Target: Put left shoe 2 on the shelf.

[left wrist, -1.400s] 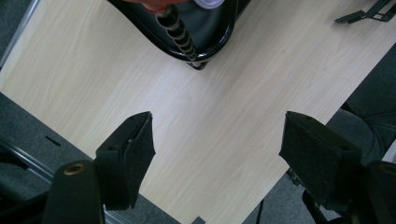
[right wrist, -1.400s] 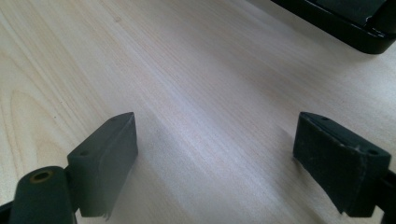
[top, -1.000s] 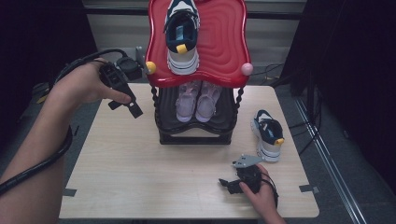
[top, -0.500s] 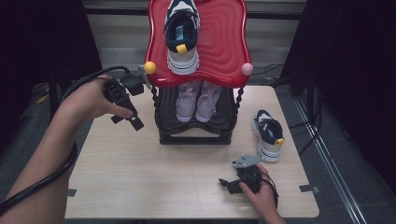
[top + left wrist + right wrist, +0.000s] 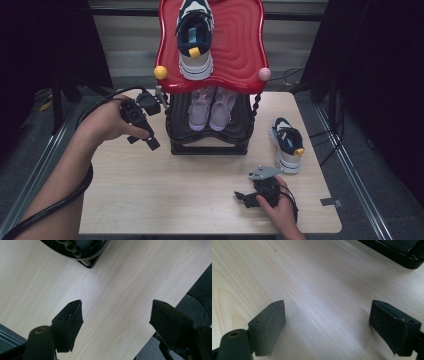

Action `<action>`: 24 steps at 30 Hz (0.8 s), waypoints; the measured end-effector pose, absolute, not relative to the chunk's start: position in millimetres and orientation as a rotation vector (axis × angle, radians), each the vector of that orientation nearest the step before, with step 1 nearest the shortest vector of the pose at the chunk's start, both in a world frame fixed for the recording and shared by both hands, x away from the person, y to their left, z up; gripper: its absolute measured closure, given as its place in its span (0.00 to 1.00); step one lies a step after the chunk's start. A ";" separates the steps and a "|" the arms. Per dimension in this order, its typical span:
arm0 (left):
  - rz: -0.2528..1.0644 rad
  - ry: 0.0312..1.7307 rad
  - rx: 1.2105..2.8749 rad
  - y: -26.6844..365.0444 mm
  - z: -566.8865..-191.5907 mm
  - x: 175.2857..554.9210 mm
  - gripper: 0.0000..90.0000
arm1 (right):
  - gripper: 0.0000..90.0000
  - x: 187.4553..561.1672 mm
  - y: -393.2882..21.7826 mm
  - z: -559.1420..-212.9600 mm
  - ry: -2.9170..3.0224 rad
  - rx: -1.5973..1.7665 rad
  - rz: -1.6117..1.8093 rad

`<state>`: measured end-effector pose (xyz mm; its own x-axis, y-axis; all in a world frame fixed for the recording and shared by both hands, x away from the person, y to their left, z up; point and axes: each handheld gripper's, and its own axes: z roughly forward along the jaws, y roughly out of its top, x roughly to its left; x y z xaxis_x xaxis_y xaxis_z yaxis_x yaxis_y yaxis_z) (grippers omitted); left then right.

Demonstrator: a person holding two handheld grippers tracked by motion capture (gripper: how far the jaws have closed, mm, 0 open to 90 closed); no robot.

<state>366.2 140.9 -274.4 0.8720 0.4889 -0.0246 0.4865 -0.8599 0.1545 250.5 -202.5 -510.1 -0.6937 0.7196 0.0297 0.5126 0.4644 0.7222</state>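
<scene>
At 9 o'clock of the rack [image 5: 210, 145], my left claw [image 5: 145, 140] hangs wide open, empty; right claw [image 5: 245, 197] (at 5) open too.

We saw a bench [image 5: 150, 200] of pale wood grain, smooth and matt. The rack's red top [image 5: 240, 45] looked like glossy rippled plastic, its black base [image 5: 210, 147] shiny too. The left hand-held gripper [image 5: 116, 322] wore rough, matt black pads. The sneaker [image 5: 286, 145] looked like cloth with a smooth white sole.
</scene>
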 end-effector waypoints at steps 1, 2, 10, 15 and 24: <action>0.012 0.761 2.892 140.5 -277.9 365.7 0.28 | 0.15 250.5 -202.5 -510.1 2.436 1.051 1.059; 0.006 0.755 2.890 140.2 -281.7 365.6 0.28 | 0.15 250.5 -202.3 -510.2 2.435 1.055 1.062; -0.062 0.768 2.914 140.1 -311.3 366.5 0.29 | 0.15 250.6 -202.4 -510.4 2.434 1.051 1.062; -0.092 0.767 2.937 140.1 -327.9 367.6 0.29 | 0.15 250.6 -202.4 -510.4 2.434 1.051 1.062; -0.130 0.783 2.934 138.7 -356.6 367.7 0.28 | 0.15 250.7 -202.5 -510.5 2.434 1.048 1.062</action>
